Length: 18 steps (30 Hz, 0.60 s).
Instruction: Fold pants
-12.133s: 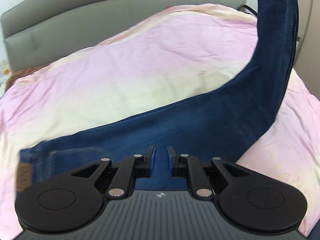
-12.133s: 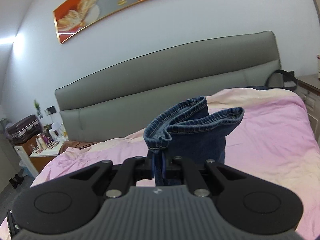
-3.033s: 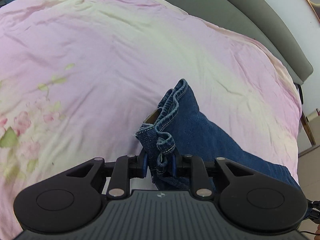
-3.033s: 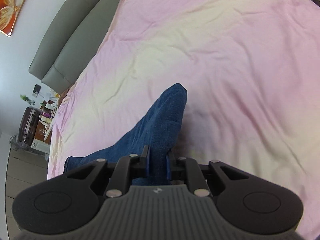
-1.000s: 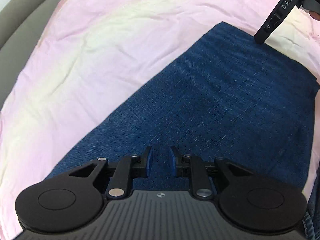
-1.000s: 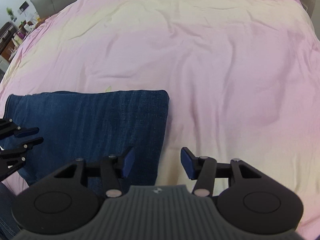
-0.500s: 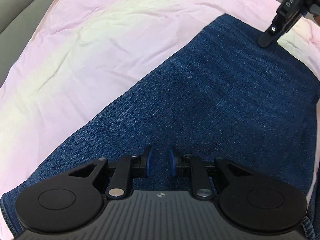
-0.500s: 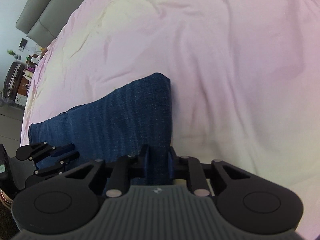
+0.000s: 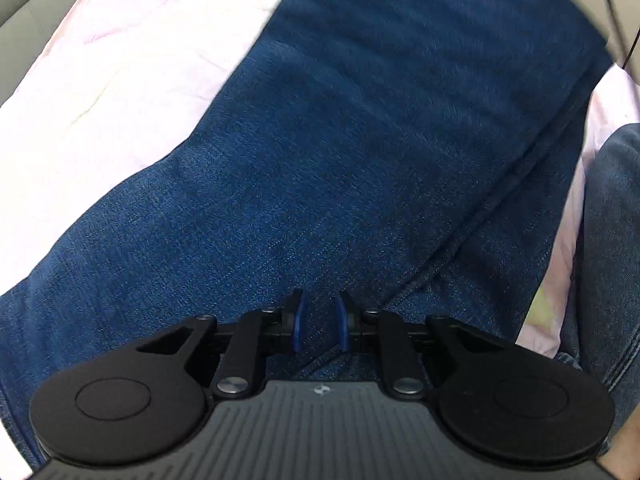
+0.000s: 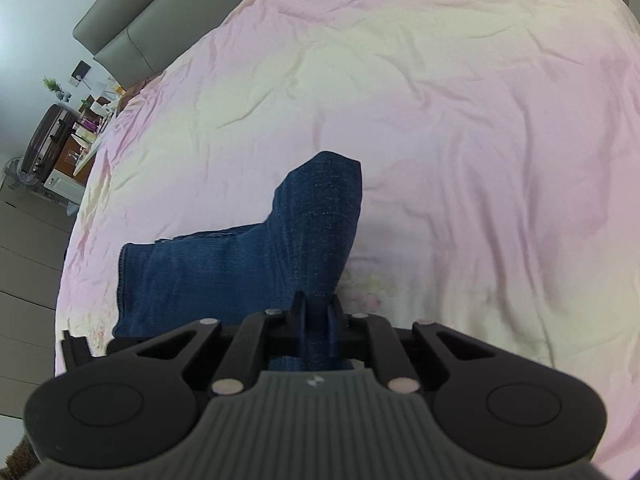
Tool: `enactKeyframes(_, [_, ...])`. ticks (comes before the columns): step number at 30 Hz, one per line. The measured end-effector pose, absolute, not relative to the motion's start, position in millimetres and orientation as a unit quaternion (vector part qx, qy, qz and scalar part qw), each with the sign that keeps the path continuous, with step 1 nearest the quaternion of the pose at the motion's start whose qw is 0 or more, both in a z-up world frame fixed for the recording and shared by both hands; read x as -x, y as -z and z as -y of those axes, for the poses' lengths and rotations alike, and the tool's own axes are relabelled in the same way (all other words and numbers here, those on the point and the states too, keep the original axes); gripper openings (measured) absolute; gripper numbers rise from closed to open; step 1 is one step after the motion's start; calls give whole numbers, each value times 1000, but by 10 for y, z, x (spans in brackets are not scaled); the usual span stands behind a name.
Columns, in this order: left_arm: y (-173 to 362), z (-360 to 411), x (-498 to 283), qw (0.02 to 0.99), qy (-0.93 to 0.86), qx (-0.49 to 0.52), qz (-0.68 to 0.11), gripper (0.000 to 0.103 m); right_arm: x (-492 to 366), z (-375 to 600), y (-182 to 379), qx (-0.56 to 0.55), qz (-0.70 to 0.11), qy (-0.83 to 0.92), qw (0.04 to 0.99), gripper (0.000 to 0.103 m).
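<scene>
Home bedroom. Big bed with a wrinkled pink and cream bedsheet point(image 10: 460, 128) filling most of the right wrist view, also visible under the denim in the left wrist view. Padded grey headboard point(image 10: 136, 36) against a plain pale wall at the top left. Beside the bed, a cluttered bedside table point(image 10: 86, 120) with small items and a little potted plant point(image 10: 54, 87). Dark suitcase point(image 10: 48, 140) stands next to it.
</scene>
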<state>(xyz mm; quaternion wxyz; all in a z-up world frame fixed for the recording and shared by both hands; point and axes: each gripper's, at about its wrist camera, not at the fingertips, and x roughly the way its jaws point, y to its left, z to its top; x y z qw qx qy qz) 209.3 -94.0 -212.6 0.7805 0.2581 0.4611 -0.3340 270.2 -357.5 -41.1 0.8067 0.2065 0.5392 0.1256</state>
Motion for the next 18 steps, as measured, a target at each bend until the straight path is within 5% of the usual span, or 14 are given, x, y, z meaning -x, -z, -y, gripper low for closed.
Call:
enactKeyframes(7, [1758, 662, -2045, 805, 329, -230, -437, 17, -2799, 2959, -219, -202, -520, -145, 817, 5])
enactKeyframes(18, [1150, -1228, -2423, 866, 222, -91, -438, 20, -3169, 1161, -431, -152, -527, -211, 809, 5])
